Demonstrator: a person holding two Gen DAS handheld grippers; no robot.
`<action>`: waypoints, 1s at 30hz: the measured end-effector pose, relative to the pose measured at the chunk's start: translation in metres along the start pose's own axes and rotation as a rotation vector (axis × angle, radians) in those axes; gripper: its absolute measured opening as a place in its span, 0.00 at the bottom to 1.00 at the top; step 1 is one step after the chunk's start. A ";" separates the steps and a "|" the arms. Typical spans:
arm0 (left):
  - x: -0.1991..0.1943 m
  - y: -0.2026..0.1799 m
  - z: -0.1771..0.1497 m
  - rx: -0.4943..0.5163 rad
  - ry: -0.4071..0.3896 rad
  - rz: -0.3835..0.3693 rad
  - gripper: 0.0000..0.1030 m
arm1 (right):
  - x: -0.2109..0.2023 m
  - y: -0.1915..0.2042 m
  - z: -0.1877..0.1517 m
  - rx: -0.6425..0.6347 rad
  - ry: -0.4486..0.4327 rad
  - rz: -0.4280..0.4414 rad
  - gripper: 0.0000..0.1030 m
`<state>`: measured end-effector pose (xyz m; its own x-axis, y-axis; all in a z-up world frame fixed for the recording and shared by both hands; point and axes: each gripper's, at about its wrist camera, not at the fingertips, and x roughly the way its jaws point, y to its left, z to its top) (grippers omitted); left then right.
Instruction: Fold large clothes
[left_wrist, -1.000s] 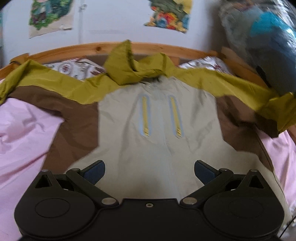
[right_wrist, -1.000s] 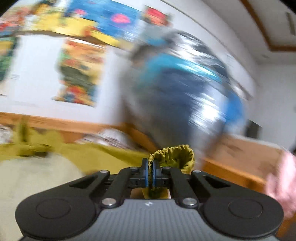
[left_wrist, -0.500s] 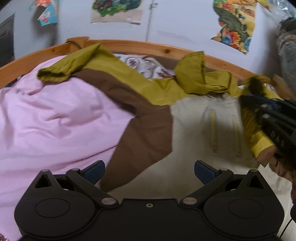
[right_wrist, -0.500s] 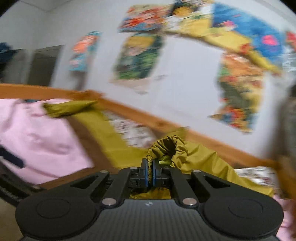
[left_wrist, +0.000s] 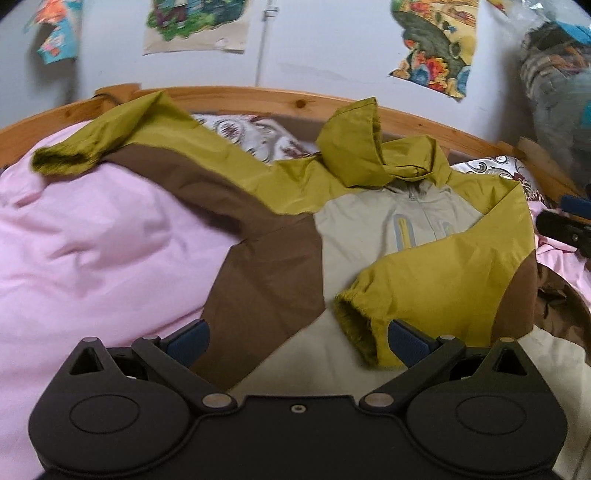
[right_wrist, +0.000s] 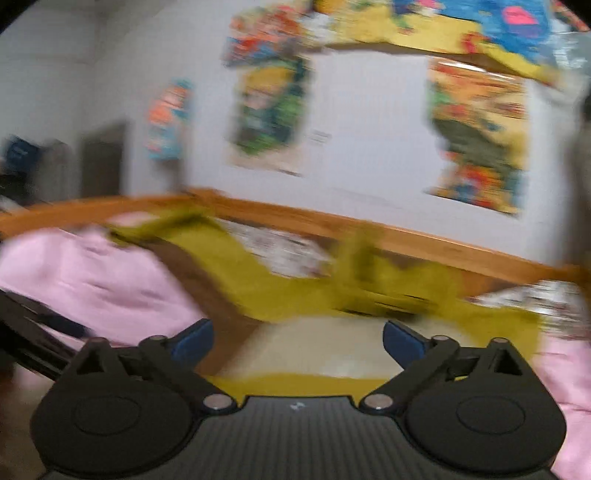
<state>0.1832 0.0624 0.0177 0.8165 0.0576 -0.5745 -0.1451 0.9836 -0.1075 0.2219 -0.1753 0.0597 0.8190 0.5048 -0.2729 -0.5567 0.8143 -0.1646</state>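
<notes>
A large hooded jacket (left_wrist: 354, 236) in beige, brown and olive lies front up on the bed. Its one sleeve (left_wrist: 443, 273) is folded across the chest, the gathered cuff (left_wrist: 354, 317) just ahead of my left gripper (left_wrist: 297, 341). That gripper is open and holds nothing. The other sleeve (left_wrist: 147, 147) stretches out to the far left over the duvet. The right wrist view is blurred. There my right gripper (right_wrist: 297, 338) has its jaws opening wide over the jacket (right_wrist: 314, 354), with nothing between them. One of its fingers (left_wrist: 565, 227) shows at the right edge of the left wrist view.
A pink duvet (left_wrist: 92, 240) covers the bed, rumpled at the left. A wooden bed frame (left_wrist: 258, 96) curves along the back, with patterned pillows (left_wrist: 251, 133) before it. Posters (left_wrist: 195, 26) hang on the wall. A bundle of clothing (left_wrist: 554, 92) hangs at the upper right.
My right gripper was shut on the olive cuff and has let it go, its jaws now wide. The sleeve now lies across the jacket's chest. The left gripper stayed open.
</notes>
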 end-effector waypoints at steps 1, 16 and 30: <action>0.009 -0.002 0.002 0.012 -0.004 -0.003 0.99 | 0.005 -0.022 -0.004 0.003 0.032 -0.070 0.98; 0.141 -0.044 0.029 0.079 0.104 -0.223 0.34 | 0.057 -0.189 -0.086 0.290 0.383 -0.313 0.70; 0.135 -0.036 0.056 0.008 -0.110 -0.088 0.02 | 0.046 -0.224 -0.091 0.406 0.299 -0.303 0.04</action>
<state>0.3297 0.0446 -0.0106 0.8822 -0.0111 -0.4707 -0.0659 0.9870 -0.1468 0.3719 -0.3606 -0.0022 0.8254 0.1780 -0.5358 -0.1582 0.9839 0.0833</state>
